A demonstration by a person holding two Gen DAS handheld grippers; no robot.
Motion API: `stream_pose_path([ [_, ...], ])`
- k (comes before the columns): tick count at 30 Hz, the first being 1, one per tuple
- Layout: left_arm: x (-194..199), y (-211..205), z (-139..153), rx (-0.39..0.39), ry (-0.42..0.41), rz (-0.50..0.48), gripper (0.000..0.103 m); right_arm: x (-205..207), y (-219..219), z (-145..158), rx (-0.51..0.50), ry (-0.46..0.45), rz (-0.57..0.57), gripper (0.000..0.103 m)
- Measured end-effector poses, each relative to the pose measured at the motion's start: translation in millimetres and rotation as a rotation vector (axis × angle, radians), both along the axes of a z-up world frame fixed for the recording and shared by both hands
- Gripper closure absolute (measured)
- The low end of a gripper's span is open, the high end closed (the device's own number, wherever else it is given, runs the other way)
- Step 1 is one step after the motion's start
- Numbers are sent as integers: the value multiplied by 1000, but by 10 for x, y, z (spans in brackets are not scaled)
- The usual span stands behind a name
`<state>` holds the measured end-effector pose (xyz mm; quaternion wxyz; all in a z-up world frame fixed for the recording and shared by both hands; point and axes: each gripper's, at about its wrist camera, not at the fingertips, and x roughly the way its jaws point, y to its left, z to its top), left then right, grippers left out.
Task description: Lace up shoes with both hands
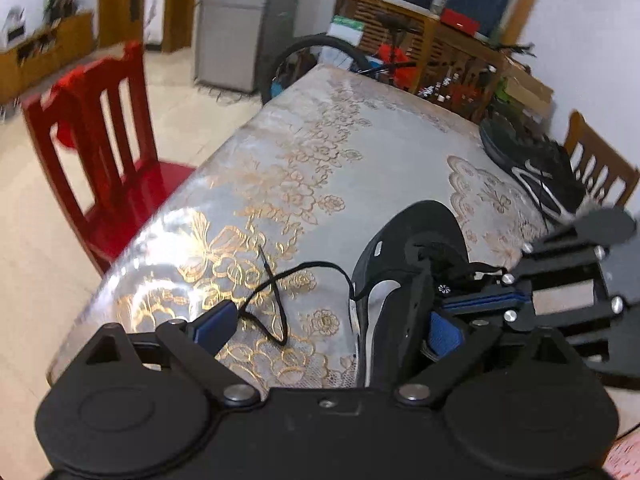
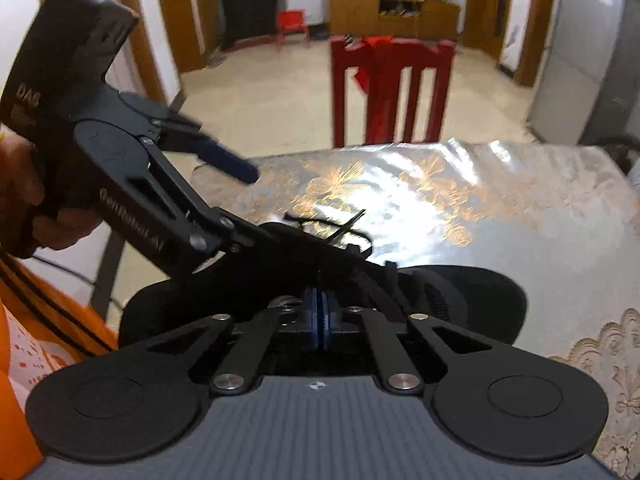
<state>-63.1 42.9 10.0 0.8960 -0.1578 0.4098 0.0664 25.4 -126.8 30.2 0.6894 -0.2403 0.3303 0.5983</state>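
Both wrist views sit close above the black shoe (image 1: 404, 264) at the table (image 1: 304, 168) edge, the left looking along the tabletop toward the window wall, the right looking across it toward the red chair (image 2: 392, 88); they share shoe, tabletop and chair.

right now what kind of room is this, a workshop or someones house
Most likely a home's dining or living area, not a workshop: a table under a floral cloth with red wooden chairs drawn up to it, a fridge by the doorway, and a bicycle parked against a wooden bench.
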Motion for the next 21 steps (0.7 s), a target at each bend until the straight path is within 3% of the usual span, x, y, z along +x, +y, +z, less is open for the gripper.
stream_pose_path([
  [7, 16, 353, -106, -237, 54, 140, 6, 66, -136, -92, 146, 123, -162, 100],
  [11, 64, 436, -66, -258, 100, 179, 6, 88, -61, -129, 185, 212, -195, 100],
  [13, 100, 400, -10, -216, 116, 164, 6, 100, -14, -144, 198, 245, -226, 100],
  [21, 189, 134, 189, 72, 132, 31, 8, 114, -80, -247, 279, 399, -362, 100],
])
